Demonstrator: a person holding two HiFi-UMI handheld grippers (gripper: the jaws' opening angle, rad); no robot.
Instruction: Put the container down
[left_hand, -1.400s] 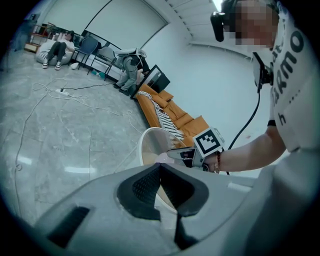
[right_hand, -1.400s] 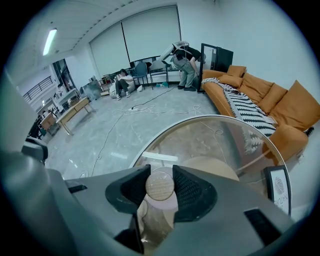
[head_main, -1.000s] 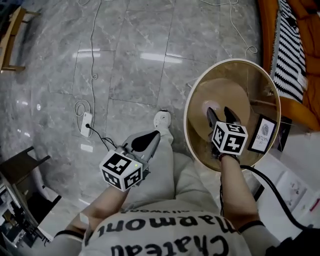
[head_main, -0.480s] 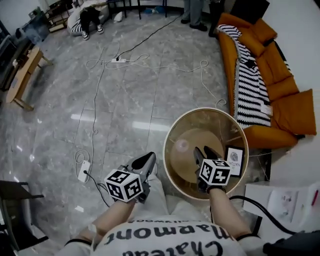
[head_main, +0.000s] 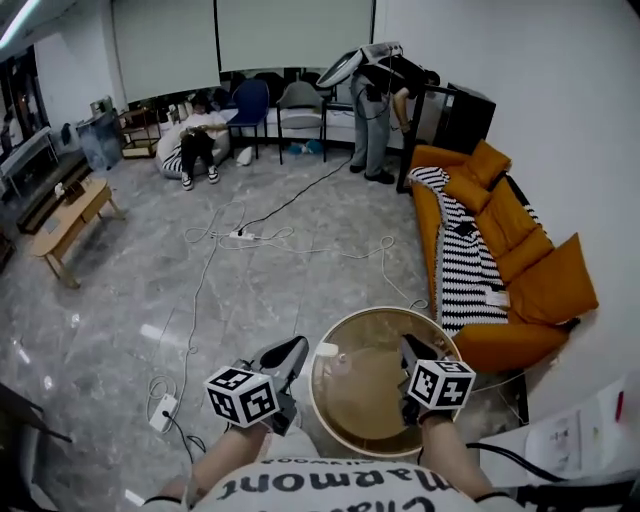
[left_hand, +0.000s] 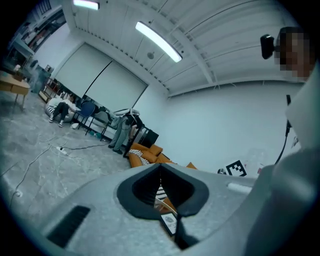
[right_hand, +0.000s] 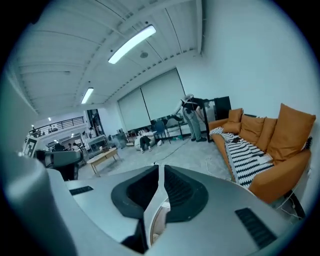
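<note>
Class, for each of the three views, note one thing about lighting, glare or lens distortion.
Head view: pale glare streaks on the polished floor; the wide lens tilts the white wall. Left gripper view: dark round vignette, the strip light blown out white. Right gripper view: same fisheye circle, the orange sofa curving with it.

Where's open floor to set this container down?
Bare floor ahead of the container, short of the white cables; more at far left, beside the wooden table. Crowded right: orange sofa, papers.
</note>
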